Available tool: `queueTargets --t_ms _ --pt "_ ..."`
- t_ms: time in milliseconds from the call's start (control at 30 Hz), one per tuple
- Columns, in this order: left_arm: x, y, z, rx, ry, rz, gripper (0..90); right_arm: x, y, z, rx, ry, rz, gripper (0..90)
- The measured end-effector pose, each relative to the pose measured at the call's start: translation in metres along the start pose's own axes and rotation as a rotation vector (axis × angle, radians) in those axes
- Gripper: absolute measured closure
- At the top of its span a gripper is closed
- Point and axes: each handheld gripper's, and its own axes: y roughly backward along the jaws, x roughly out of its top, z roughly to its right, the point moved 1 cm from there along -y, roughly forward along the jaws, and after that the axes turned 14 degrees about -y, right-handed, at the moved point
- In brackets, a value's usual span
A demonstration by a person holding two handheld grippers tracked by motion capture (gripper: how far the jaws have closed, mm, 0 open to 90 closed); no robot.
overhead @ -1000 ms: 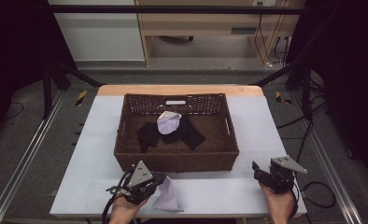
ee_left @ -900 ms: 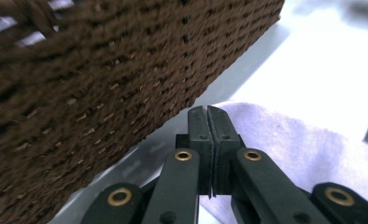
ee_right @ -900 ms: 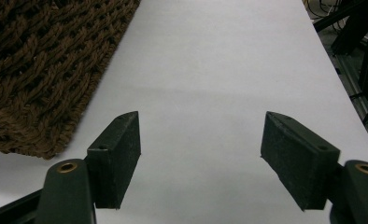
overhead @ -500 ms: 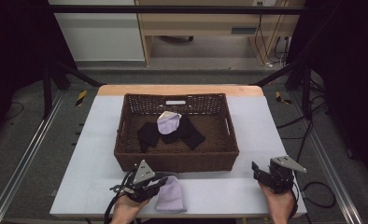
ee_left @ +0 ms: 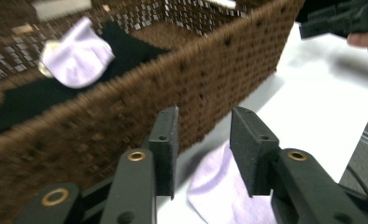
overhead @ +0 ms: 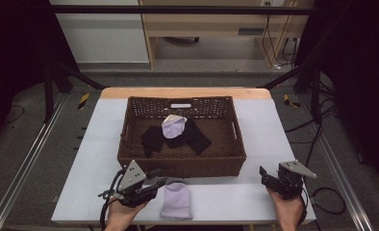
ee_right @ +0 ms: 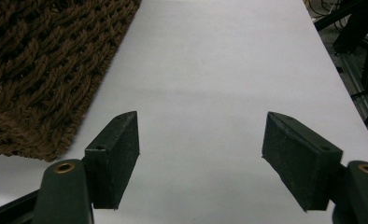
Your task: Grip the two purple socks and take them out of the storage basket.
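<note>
— Lilac sock (overhead: 176, 200) flat on bench (overhead: 274, 144), just beside left gripper (ee_left: 201, 154); jaws apart, empty.
— Right gripper (ee_right: 201, 163) wide apart too. Best pinched at near edge, lifted over basket (overhead: 183, 166).

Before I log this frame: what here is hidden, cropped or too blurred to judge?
- Left gripper view: motion blur smears the basket weave; the lilac cloth on the table is cut by the bottom edge and its jaws.
- High view: the pale label on the basket's far wall is too small to read.
- High view: lilac cloth in the basket covers part of the black cloth.
</note>
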Motion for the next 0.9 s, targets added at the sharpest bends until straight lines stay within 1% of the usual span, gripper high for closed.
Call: queueTargets --t_ms 200,267,333,400,533,667,700,733,767,833,900 --pt "0.011 0.016 -0.017 0.043 0.024 0.049 58.5 0.001 0.000 0.000 -0.004 -0.008 0.003 26.6" --pt "0.017 0.020 -0.021 0.056 0.020 0.060 57.2 0.001 0.000 0.000 -0.004 -0.009 0.003 26.6" --pt "0.024 0.022 -0.027 0.072 0.007 0.062 55.5 0.001 0.000 0.000 -0.005 -0.006 0.003 26.6" --pt "0.028 0.023 -0.031 0.081 0.014 0.076 54.1 0.001 -0.001 0.000 -0.006 -0.007 0.001 26.5" --pt "0.036 0.019 -0.045 0.090 0.044 0.104 55.4 0.001 0.000 0.001 -0.002 -0.011 0.004 26.2" --pt "0.045 0.011 -0.059 0.102 0.061 0.110 55.5 0.001 -0.001 0.001 -0.005 -0.012 0.004 26.1" --pt "0.047 0.008 -0.062 0.096 0.068 0.117 55.5 0.001 -0.001 0.001 -0.006 -0.009 0.004 26.1" --pt "0.050 0.006 -0.066 0.092 0.063 0.124 55.4 0.001 -0.001 0.001 -0.005 -0.008 0.003 26.2" --pt "0.053 0.004 -0.069 0.097 0.059 0.128 55.3 0.001 -0.001 0.001 -0.006 -0.008 0.002 26.1" --pt "0.059 -0.002 -0.075 0.118 0.052 0.123 55.0 0.001 -0.001 0.001 -0.006 -0.006 0.001 26.2" --pt "0.065 -0.007 -0.081 0.135 0.054 0.115 54.5 0.002 -0.001 0.001 -0.007 -0.005 0.002 26.3"
